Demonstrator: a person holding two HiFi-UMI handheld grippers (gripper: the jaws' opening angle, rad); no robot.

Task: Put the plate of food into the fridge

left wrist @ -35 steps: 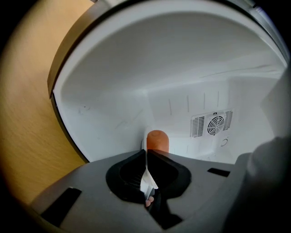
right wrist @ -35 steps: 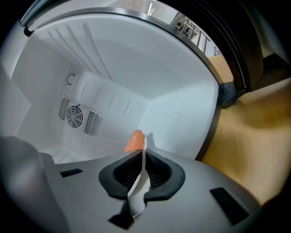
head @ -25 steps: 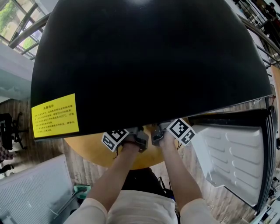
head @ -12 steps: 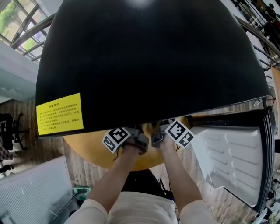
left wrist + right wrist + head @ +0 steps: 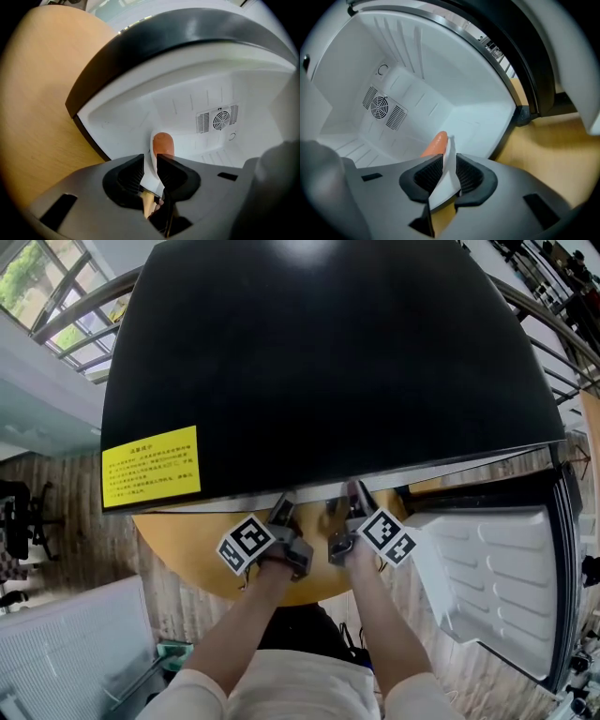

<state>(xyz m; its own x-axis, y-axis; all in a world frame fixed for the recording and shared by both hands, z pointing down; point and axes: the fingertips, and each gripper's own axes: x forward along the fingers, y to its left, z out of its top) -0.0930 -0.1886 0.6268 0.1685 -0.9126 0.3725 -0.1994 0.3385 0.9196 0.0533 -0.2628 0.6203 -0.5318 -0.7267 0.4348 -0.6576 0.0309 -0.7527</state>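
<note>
On the fridge's (image 5: 328, 362) black top, at its left front corner, sits one yellow label (image 5: 151, 466). The fridge itself stands on a round wooden table (image 5: 183, 554).

Just before the fridge's opening, the left gripper (image 5: 150, 165) has its jaws pinched on the near rim of the one white plate (image 5: 152, 149). The plate is seen edge-on and reaches past the threshold into the white cavity. One orange piece of food (image 5: 162, 143) lies on it, beyond the jaws, toward the fridge's back wall with its single fan vent (image 5: 220, 119). What else the plate carries does not show.

The right gripper (image 5: 449, 161), just beside the left one at the fridge's mouth, is likewise clamped on the plate's rim. Two grips on the near edge likely serve to keep the plate level, so the food does not slide as it goes in, and they let the plate lead into the cavity while both tools stay at the threshold. Whether the plate already rests on the fridge floor I cannot tell.

To the fridge's right, its one door (image 5: 497, 587) stands swung wide, white liner upward, which leaves the opening free for both arms.

In all there are two grippers, one plate, one visible piece of food, and one fridge with one door.
</note>
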